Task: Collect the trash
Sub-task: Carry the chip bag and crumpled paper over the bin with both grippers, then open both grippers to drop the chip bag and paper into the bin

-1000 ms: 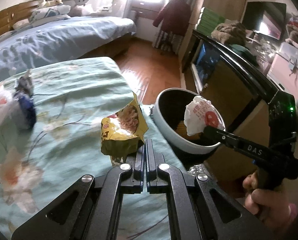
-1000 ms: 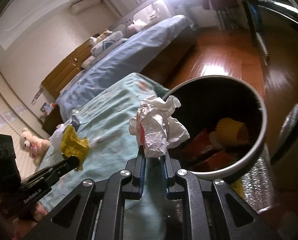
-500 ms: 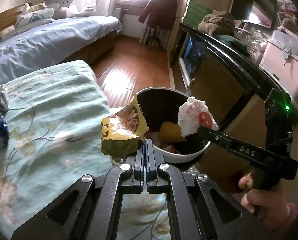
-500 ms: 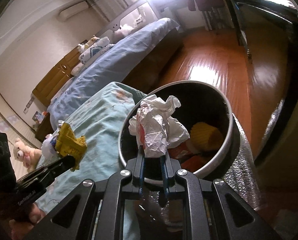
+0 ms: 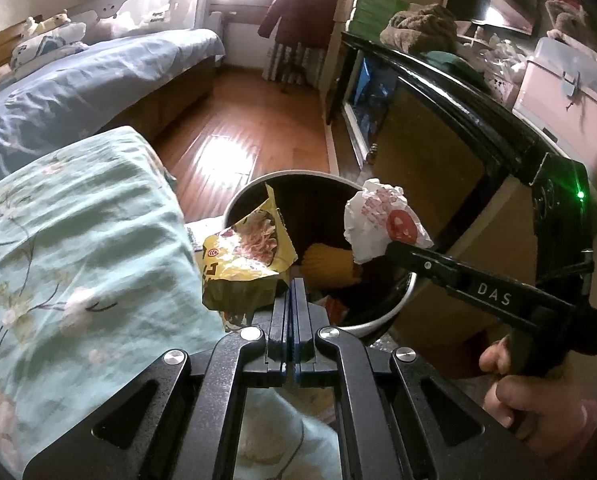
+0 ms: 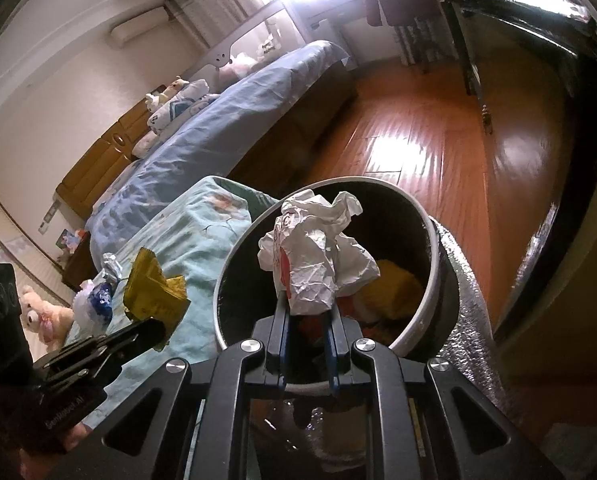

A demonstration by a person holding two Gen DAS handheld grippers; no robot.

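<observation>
My left gripper is shut on a yellow snack wrapper and holds it at the near left rim of the round trash bin. My right gripper is shut on a crumpled white paper wrapper with red print and holds it above the bin's opening. The bin holds yellow and red trash. The right gripper with the white wrapper shows in the left wrist view, the left gripper with the yellow wrapper in the right wrist view.
A table with a teal floral cloth stands left of the bin. More trash, a blue and white wrapper, lies on it. A black cabinet stands right of the bin. A bed and wooden floor lie beyond.
Both grippers have moved right from over the table toward the bin, each still holding its wrapper. The white wrapper is now over the bin opening, the yellow one at its rim.
</observation>
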